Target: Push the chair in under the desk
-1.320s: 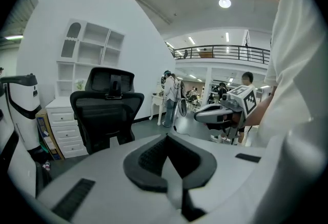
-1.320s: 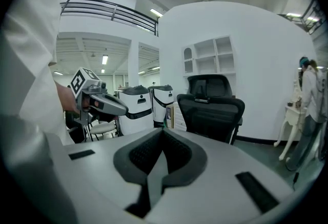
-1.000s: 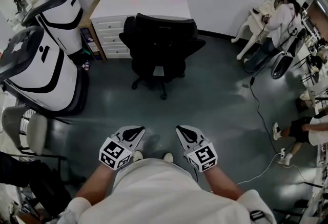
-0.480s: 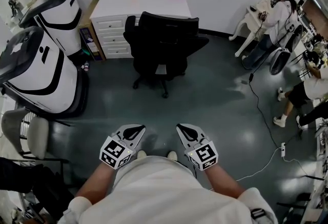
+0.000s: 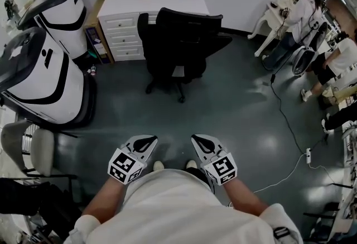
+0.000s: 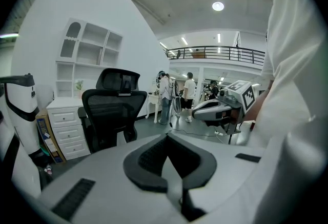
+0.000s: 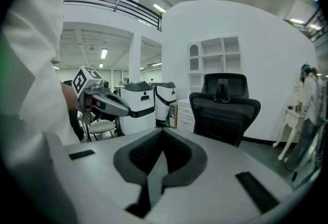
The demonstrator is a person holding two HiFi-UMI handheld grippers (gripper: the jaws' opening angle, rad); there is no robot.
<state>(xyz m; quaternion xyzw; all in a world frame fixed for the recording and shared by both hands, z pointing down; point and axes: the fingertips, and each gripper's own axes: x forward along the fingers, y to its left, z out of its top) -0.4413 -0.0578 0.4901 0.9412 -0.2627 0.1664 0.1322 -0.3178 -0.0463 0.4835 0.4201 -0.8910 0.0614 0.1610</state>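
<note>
two handheld claws sat nearest, low in front of the person's white shirt (image 5: 167, 204): the left gripper (image 5: 145, 144) and the right gripper (image 5: 201, 143), side by side and apart, each with its jaws pressed together and nothing between them. ahead of both claw tips lay bare, glossy grey-green floor (image 5: 234, 120). well beyond the tips, roughly straight ahead, stood the black office chair (image 5: 181, 42), its backrest turned toward the claws and its wheeled star base (image 5: 177, 92) on the floor, touched by neither claw. just past the chair was the white desk (image 5: 159, 4), its drawers (image 5: 125, 39) ahead and to the left of the left claw. how far the seat reached under the desk could not be told. by its look, the chair would roll readily on its wheels and swivel if shoved off centre, and its mesh back would give. the stiff upper frame of the backrest, one closed claw toward each side, seemed the best place to push.
</note>
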